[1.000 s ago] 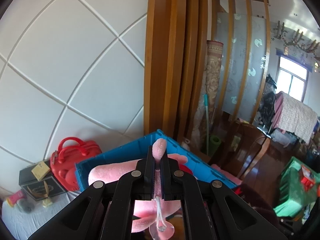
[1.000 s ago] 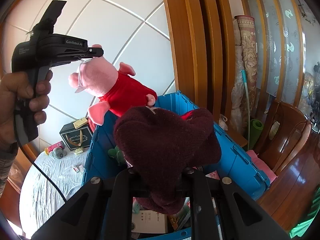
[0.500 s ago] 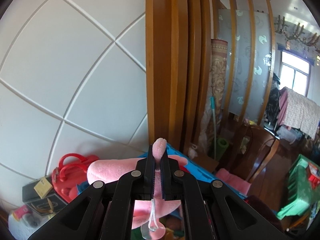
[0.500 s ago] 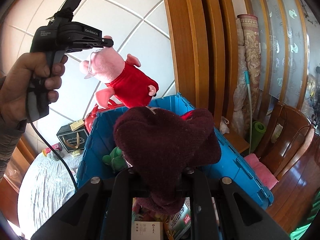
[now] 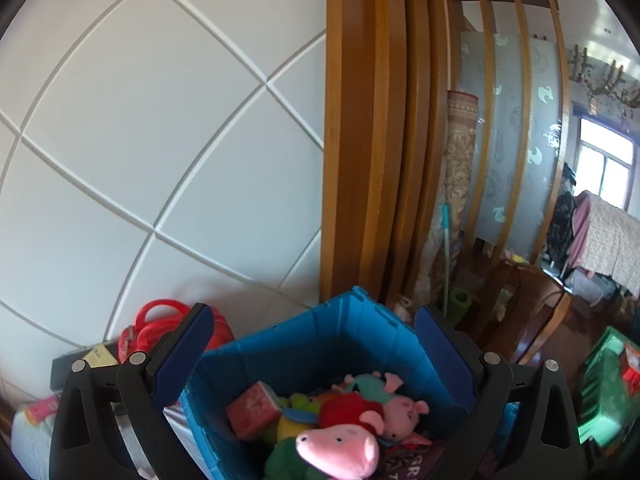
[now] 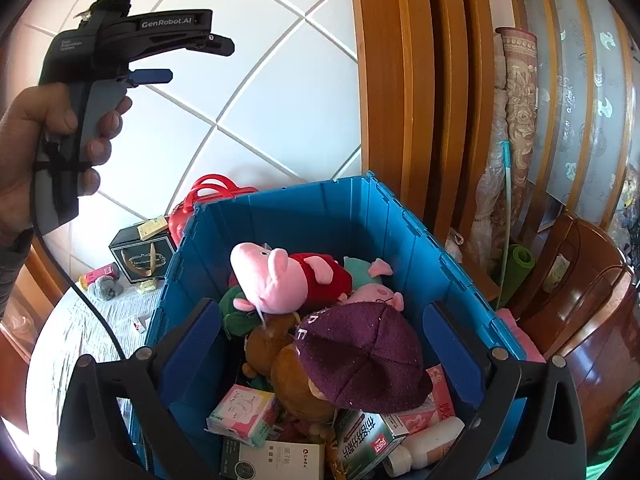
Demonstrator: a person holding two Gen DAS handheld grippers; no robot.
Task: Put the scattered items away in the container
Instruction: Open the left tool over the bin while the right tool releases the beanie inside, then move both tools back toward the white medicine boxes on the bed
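A blue plastic crate holds several toys and boxes; it also shows in the left wrist view. A pink pig plush in a red dress lies on top of the pile; in the left wrist view it lies low between the fingers. A dark purple knit hat lies on a brown plush in the crate. My left gripper is open and empty, held high above the crate; it also shows in the right wrist view. My right gripper is open and empty above the hat.
A red bag, a black gift box and small items lie on a white cloth left of the crate. A wooden pillar stands behind the crate. A wooden chair and a green crate are at the right.
Both grippers opened. The pig plush dropped from my left gripper into the crate. The purple hat dropped from my right gripper onto the pile.
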